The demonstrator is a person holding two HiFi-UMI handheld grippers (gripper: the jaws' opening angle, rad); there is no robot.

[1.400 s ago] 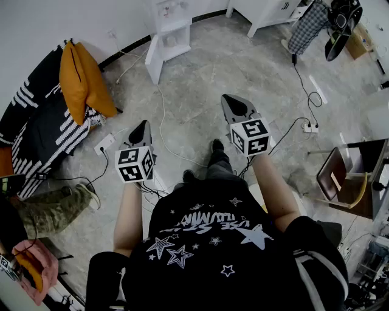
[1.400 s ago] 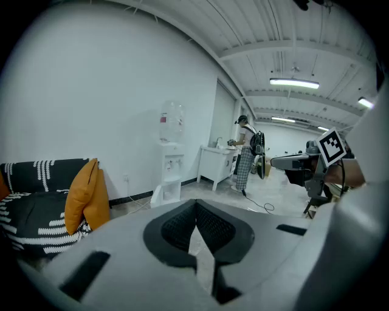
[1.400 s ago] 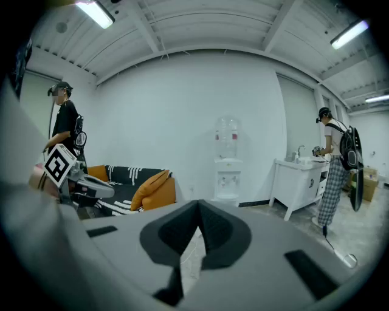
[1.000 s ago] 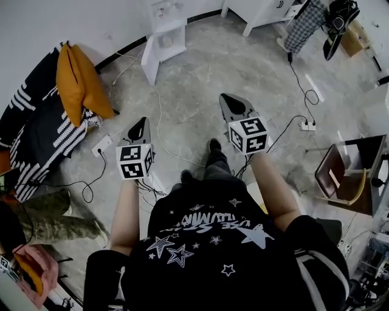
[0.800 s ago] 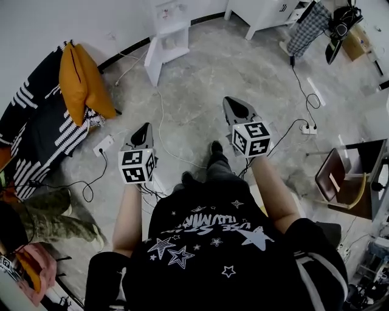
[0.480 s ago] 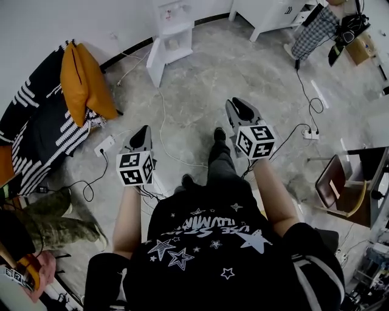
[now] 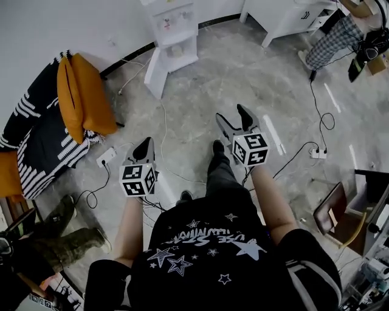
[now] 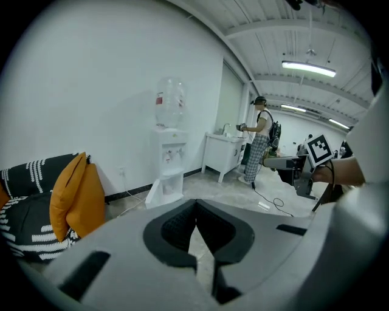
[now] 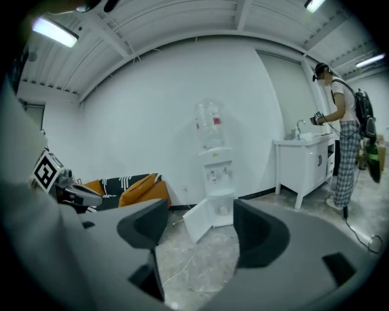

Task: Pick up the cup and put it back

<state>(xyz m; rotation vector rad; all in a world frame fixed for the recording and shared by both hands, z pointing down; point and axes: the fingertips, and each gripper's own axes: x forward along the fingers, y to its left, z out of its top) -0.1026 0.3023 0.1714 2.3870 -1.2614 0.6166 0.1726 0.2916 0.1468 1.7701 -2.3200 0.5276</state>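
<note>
The right gripper (image 7: 234,119) had its jaws pressed together in the earlier pictures. They now stand wide apart and are opening, and nothing but bare floor shows between them in the right gripper view. The whole scene has also slid down the head view since then, so the water dispenser (image 7: 172,30) sits fuller in frame, as if the person has stepped toward it.

The left gripper (image 7: 143,147) is held low beside the body. Its jaws meet at the tips with nothing between them, and they point toward the dispenser like the right one.

Both grippers are well apart from the dispenser, with open floor and a trailing cable (image 7: 163,130) between. An orange cushion (image 7: 82,97) leans left of it, and a white cabinet (image 7: 285,18) stands to its right, where another person (image 9: 340,140) works.

No cup can be made out for certain. The door of the dispenser's lower compartment (image 9: 223,208) hangs open, and a small pale thing inside may be the cup, but it is too small to tell. As I judge it, the task has barely begun: the approach, the pick-up and the putting back all remain.
</note>
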